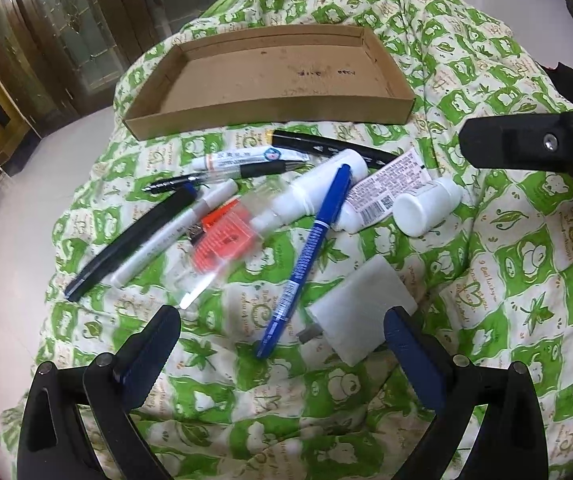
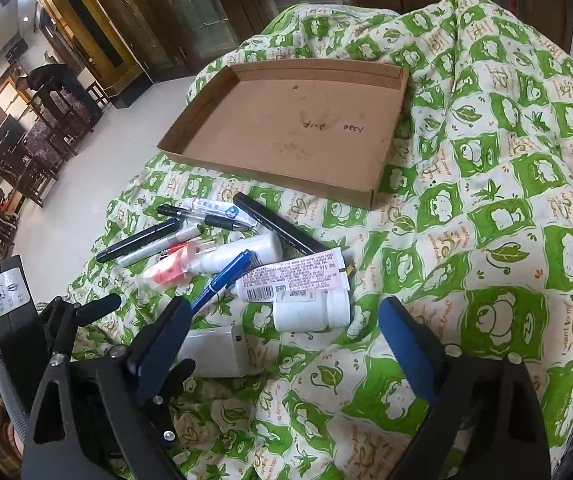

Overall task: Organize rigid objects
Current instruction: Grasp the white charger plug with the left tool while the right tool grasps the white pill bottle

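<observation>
Nothing sorted yet: tray (image 1: 270,80) empty, pens (image 1: 302,264) and bottles (image 1: 426,208) piled on quilt (image 1: 526,240). Left claw (image 1: 282,344) wide, right claw (image 2: 286,340) wide, holding nothing.

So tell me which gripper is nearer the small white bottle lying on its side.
Right. The right gripper hangs open just short of the small white bottle, which sits ahead between its fingers. The left gripper is open farther back, by the white adapter.

Left tool (image 1: 282,332), right tool (image 2: 286,326): black angular frames, blue ribbed pads, silver screws.
</observation>
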`<state>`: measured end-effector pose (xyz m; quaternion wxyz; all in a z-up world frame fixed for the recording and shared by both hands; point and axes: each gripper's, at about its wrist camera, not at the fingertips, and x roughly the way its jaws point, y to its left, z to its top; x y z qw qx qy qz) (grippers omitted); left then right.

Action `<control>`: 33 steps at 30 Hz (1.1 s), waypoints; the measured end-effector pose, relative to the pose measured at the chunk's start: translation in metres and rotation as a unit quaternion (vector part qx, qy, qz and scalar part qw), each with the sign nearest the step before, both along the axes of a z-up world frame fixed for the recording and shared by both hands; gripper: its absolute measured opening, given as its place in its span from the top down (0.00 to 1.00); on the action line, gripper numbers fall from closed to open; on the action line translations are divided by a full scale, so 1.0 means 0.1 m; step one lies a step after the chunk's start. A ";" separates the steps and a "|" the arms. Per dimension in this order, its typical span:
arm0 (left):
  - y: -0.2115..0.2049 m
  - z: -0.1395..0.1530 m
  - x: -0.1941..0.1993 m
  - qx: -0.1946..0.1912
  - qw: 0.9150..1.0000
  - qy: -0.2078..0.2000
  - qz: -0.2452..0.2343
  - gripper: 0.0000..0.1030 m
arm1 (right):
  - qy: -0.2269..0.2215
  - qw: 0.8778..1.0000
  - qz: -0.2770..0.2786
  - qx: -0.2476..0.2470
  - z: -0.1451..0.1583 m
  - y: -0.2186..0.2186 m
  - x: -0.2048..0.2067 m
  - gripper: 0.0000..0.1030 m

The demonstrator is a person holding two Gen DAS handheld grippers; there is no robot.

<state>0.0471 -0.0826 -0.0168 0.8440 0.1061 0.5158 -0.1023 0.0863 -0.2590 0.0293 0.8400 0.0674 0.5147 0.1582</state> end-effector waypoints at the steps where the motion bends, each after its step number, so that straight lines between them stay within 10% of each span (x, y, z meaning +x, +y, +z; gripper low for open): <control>1: -0.01 -0.01 0.00 -0.003 1.000 0.004 -0.001 0.02 | 0.001 1.000 0.000 0.001 0.00 0.00 0.00 0.10; 23: -0.18 -0.28 0.18 -0.065 0.995 0.077 -0.025 0.13 | 0.129 0.988 0.038 -0.082 -0.59 0.29 0.44 0.17; 27: -0.11 -0.31 0.18 -0.064 0.995 0.076 -0.027 0.13 | 0.154 0.982 0.038 -0.098 -0.76 0.35 0.50 0.44; 33: -0.17 -0.32 0.18 -0.055 0.995 0.082 -0.030 0.13 | 0.162 0.982 0.032 -0.088 -0.85 0.36 0.54 0.44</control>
